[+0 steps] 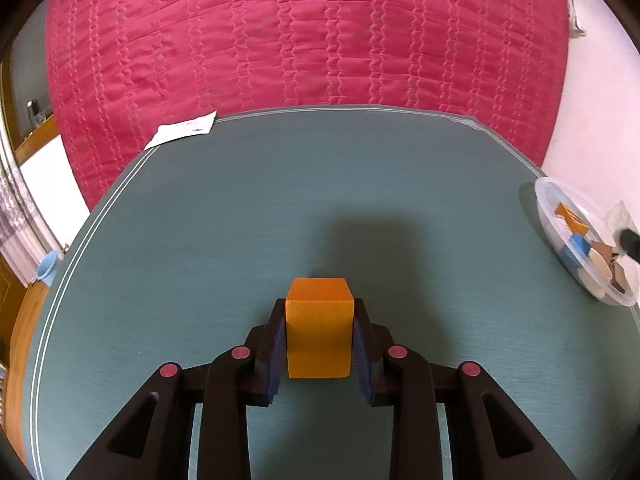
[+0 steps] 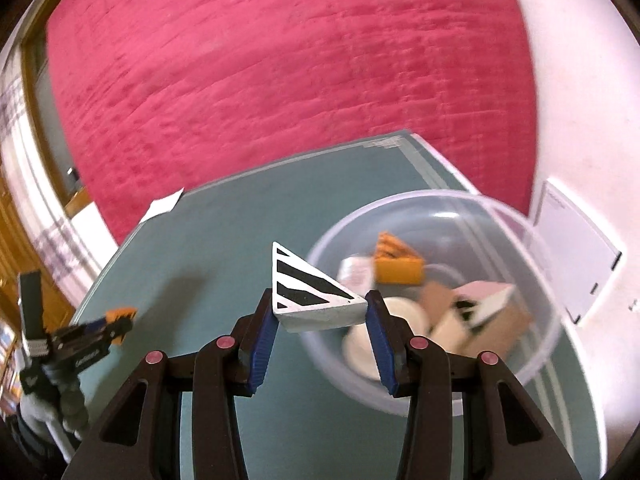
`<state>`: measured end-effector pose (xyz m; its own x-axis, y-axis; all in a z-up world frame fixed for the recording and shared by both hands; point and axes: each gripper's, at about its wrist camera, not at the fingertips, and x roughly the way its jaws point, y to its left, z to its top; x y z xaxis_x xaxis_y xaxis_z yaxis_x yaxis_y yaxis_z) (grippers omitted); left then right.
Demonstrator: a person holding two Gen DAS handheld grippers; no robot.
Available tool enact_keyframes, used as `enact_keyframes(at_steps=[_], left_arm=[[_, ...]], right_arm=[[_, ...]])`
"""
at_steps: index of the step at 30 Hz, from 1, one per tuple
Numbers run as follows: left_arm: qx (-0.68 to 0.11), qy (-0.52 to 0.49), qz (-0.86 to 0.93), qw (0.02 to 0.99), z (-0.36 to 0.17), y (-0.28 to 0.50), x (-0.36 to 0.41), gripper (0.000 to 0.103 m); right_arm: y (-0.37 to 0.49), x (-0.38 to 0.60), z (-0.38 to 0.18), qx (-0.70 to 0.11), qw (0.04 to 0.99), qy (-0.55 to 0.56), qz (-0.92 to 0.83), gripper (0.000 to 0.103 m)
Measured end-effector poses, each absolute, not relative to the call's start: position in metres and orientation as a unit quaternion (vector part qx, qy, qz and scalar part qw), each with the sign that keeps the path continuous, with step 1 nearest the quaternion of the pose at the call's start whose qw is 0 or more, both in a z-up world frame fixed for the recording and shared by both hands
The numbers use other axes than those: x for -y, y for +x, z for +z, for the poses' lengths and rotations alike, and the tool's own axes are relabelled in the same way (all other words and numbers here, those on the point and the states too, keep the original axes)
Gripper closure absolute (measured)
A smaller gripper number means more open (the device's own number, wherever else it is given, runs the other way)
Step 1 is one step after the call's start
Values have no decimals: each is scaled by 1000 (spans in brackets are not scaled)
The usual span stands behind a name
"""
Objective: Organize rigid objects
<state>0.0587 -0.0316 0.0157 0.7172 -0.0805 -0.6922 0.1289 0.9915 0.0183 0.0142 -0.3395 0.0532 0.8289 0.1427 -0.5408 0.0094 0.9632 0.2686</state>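
**Orange block and striped wedge heading for the bowl**

Orange block (image 1: 319, 330) is sitting between the blue pads of the left gripper (image 1: 319, 340), whose jaws are closing flat against its two side faces, low over the teal desk (image 1: 280, 200). Whether it is resting on the surface or already lifted clear is hard to tell. Over on the right, the right gripper (image 2: 320, 312) is pinching a black-and-white striped wedge (image 2: 312, 296) by its two ends, holding it just beside the near rim of the clear plastic bowl (image 2: 532, 240), which is already holding an orange wedge (image 2: 396, 264), a pink-topped piece (image 2: 484, 300) and pale round pieces.

To finish this step well, the right gripper is probably best carrying the wedge further over the rim until it is hanging above the middle of the bowl, then opening low so it does not bounce out. Its grip is on narrow corners, so any twisting is risking a slip. Meanwhile the left gripper is better keeping the block level and waiting its turn, since the bowl lies well to its right.
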Motion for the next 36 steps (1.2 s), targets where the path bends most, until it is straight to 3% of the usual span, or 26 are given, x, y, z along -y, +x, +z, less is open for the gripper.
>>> enact_keyframes(at_steps=[24,27,36], left_arm=[[-363,71,-109,923,26,45,90,72],[-363,77,-117,921,28,46,98,72],[-350,98,-159,918,42,43,138,72]], right_arm=[[43,439,37,-290,931,220,-38,57],[41,438,36,-288,930,226,-29,49],[22,450,43,-254,936,227,-89,48]])
